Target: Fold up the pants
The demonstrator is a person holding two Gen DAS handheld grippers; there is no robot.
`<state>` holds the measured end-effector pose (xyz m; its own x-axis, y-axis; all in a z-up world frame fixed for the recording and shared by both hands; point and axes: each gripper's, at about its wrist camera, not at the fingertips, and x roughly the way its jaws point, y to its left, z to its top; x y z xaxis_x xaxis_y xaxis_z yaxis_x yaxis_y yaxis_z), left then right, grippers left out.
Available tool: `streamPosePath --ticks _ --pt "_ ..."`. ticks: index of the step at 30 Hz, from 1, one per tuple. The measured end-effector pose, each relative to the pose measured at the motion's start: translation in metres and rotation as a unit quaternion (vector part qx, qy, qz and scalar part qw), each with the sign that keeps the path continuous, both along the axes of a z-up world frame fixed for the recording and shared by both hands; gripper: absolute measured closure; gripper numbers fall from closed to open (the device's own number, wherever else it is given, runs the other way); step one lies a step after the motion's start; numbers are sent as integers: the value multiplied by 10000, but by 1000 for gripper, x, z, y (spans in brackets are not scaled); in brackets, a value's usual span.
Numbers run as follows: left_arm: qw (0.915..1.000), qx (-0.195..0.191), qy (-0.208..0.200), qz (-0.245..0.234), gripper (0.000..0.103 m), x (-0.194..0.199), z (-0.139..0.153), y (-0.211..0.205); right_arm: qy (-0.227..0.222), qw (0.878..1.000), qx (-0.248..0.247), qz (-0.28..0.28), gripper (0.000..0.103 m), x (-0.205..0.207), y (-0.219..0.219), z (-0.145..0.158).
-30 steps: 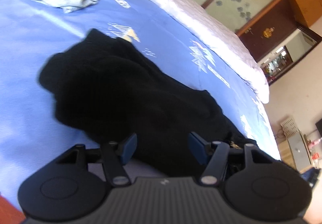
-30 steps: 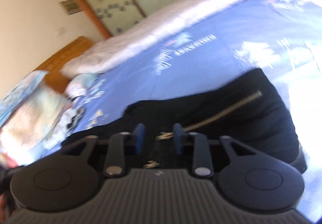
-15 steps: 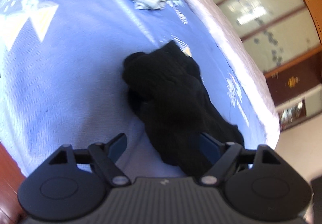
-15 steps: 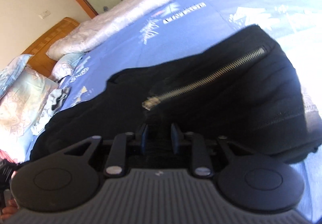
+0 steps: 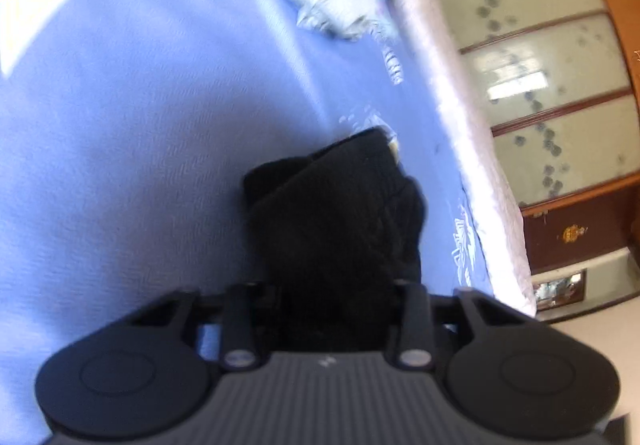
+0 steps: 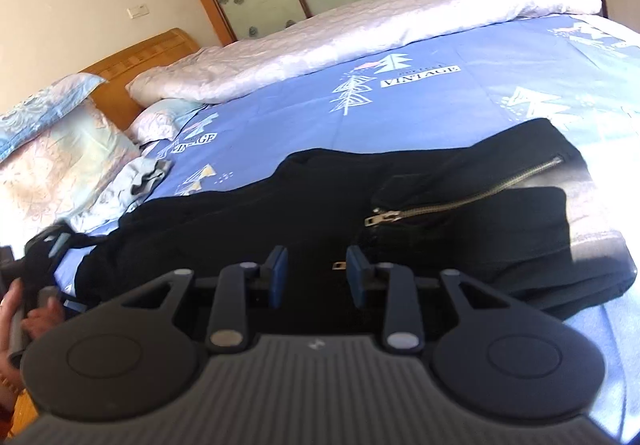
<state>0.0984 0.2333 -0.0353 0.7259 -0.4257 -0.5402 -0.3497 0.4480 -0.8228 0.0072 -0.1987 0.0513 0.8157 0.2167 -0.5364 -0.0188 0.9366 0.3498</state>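
Right tool (image 6: pixel 316 277) now parted — off the pants (image 6: pixel 460 213), left tool (image 5: pixel 332 309) grip unclear, closer in.

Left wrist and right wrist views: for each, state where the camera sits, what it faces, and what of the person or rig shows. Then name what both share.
Left wrist: on the left gripper, facing along the black pants toward the wardrobe.
Right wrist: on the right gripper, facing the zipper and headboard; the left hand shows.
Shared: pants, blue bedsheet.
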Motion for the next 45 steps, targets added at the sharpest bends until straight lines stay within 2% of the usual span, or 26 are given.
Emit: streamPosePath --ticks 1,2,5,7,9,11,13,16,18,19,20,21,22,23,24,26,27,29,31,34,36,38,41,43,45 --pt "9996 -225 -80 115 75 -1 2 1 7 10000 7 -15 67 1 0 0" --pt "9993 -243 -253 108 75 -2 11 0 0 10000 20 -34 67 3 5 0" --pt "9959 294 -816 -275 75 -1 54 -23 -87 9999 20 -105 67 -3 1 1" --pt "9884 576 -1236 -673 75 1 85 -47 -124 9997 95 -193 67 -6 -5 1" --pt "9745 942 -1682 -1153 75 5 116 -82 -162 9991 185 -354 67 -8 -13 1" --pt "9537 1311 -2081 -1730 75 8 142 -127 -258 9978 279 -536 67 -13 -24 1" --pt "9280 1621 -2419 -2324 75 9 162 -185 -362 9960 343 -748 67 -19 -38 3" --pt "8937 1724 -2689 -3150 74 4 173 -282 -480 9915 375 -1146 67 -33 -62 5" --pt "8618 1768 -2765 -3867 67 -1 171 -345 -524 9871 409 -1459 67 -43 -81 6" --pt "8422 1873 -2750 -4242 53 -6 168 -373 -513 9845 459 -1613 67 -48 -92 4" --pt "8221 2053 -2751 -4543 47 -13 161 -397 -478 9823 537 -1730 67 -53 -101 2" --pt "8074 2253 -2787 -4687 47 -21 156 -413 -435 9804 624 -1815 67 -56 -108 0" --pt "7983 2390 -2806 -4763 47 -28 150 -421 -374 9783 758 -1893 67 -60 -117 -4" --pt "7949 2423 -2807 -4802 47 -32 146 -421 -319 9763 896 -1945 67 -63 -126 -8" --pt "7956 2372 -2806 -4817 47 -34 144 -416 -292 9748 983 -1979 67 -66 -130 -11" --pt "8054 2294 -2787 -4701 44 -37 144 -395 -259 9728 1087 -2030 67 -70 -138 -16" --pt "8135 2311 -2760 -4568 41 -33 144 -381 -282 9722 1164 -2013 67 -70 -141 -17" --pt "8328 2378 -2642 -4244 28 -21 143 -348 -404 9702 1304 -2000 67 -70 -144 -15" --pt "8528 2466 -2350 -3958 27 5 135 -318 -566 9669 1325 -2107 66 -68 -147 -11" --pt "8787 2388 -1865 -3688 28 15 117 -287 -687 9541 1451 -2529 62 -68 -153 -7" --pt "8887 2236 -1760 -3596 28 13 109 -277 -805 9504 1389 -2663 62 -72 -150 -2" --pt "8863 2205 -1760 -3674 30 10 105 -282 -988 9581 1143 -2435 62 -71 -146 9" --pt "8725 2169 -1823 -3981 38 5 97 -303 -1082 9729 821 -1870 62 -56 -125 25" --pt "8653 2217 -1797 -4120 39 -2 90 -315 -957 9803 675 -1588 63 -40 -115 25" --pt "8651 2360 -1556 -4143 39 -1 77 -319 -556 9852 501 -1541 63 -22 -112 13"
